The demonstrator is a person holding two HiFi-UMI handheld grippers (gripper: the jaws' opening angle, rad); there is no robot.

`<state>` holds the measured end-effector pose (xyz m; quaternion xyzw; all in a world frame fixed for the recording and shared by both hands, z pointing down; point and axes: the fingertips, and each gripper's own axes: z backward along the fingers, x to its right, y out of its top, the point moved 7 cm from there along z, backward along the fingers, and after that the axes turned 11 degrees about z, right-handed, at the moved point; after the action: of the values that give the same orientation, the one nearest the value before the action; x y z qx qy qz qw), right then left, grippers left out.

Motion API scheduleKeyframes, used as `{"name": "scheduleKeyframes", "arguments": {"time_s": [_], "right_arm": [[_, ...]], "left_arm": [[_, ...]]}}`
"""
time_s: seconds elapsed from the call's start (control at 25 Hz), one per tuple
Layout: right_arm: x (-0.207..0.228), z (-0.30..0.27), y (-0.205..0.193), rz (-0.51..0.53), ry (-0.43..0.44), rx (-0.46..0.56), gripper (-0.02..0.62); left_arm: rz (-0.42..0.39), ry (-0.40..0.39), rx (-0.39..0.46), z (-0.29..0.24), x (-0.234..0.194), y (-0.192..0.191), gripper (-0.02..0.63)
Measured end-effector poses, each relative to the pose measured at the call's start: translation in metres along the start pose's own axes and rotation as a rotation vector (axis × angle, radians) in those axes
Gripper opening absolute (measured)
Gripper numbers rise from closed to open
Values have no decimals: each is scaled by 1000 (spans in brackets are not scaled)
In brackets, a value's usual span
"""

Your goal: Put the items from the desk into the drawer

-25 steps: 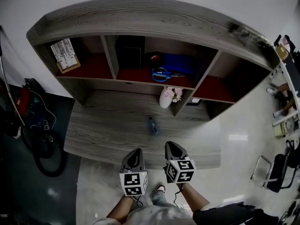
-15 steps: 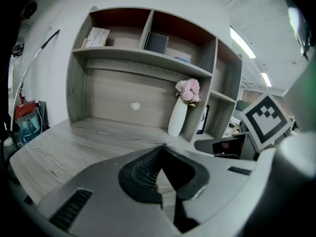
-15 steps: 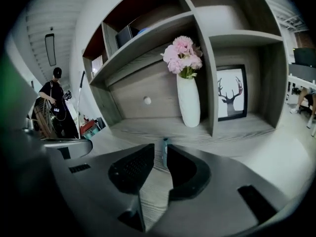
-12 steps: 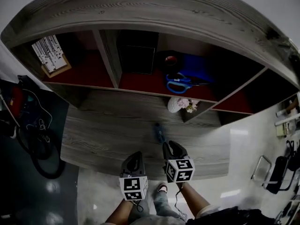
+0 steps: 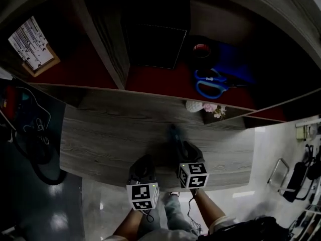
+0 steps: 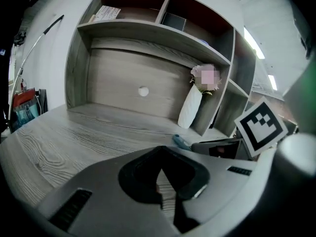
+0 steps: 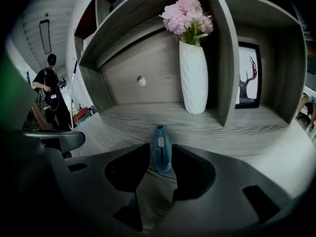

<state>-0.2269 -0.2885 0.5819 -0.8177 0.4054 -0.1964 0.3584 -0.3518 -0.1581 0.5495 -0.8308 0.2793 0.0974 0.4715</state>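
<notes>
- The step in hand, as we judge it, is picking up the blue tool (image 7: 161, 152), a small slim thing that lies on the surface (image 7: 256, 132) near its front, well in front of the vase (image 7: 193, 78) of pink flowers.
- To do it well, we would lower the right gripper (image 7: 160, 168) until the tool's body sits deep between the pads, not only its near end. The grip should stay in line with the tool's length, so that closing does not skid it away across the smooth wood.
- We would close gently and lift straight up before turning toward the drawer. No view shows the drawer, so we must first find it.
- The right fingers (image 7: 129, 169) stand wide apart, having just been opening. The near end of the tool lies between their tips, but neither pad presses on it and it rests free on the surface.
- The left gripper (image 6: 160, 194) hangs over the front of the surface, just beside the right one. Its fingers are drawn together to a thin slit and nothing is between them.
- We judge the left could take the drawer handle while the right carries.
</notes>
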Motion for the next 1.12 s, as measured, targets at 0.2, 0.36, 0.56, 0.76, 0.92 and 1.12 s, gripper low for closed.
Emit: {"name": "scheduleKeyframes", "arguments": {"time_s": [0.2, 0.36, 0.56, 0.76, 0.92, 1.12], "right_arm": [[-1, -9, -5, 44, -1, -28, 130], [-1, -14, -7, 63, -1, -53, 130], [-3, -18, -11, 106, -9, -90, 130], [-4, -19, -10, 112, -12, -96, 127], [-1, -19, -11, 98, -8, -101, 121], [0, -14, -10, 40, 6, -71, 120]], "left_arm": [[10, -4, -18, -9, -5, -2, -2], [18, -6, -21, -14, -9, 0, -2], [24, -5, -28, -18, -12, -2, -2], [29, -7, -32, -20, -14, -4, -2], [31, -6, -35, -19, -14, -5, -2], [26, -6, -35, -15, -13, -7, -2]]}}
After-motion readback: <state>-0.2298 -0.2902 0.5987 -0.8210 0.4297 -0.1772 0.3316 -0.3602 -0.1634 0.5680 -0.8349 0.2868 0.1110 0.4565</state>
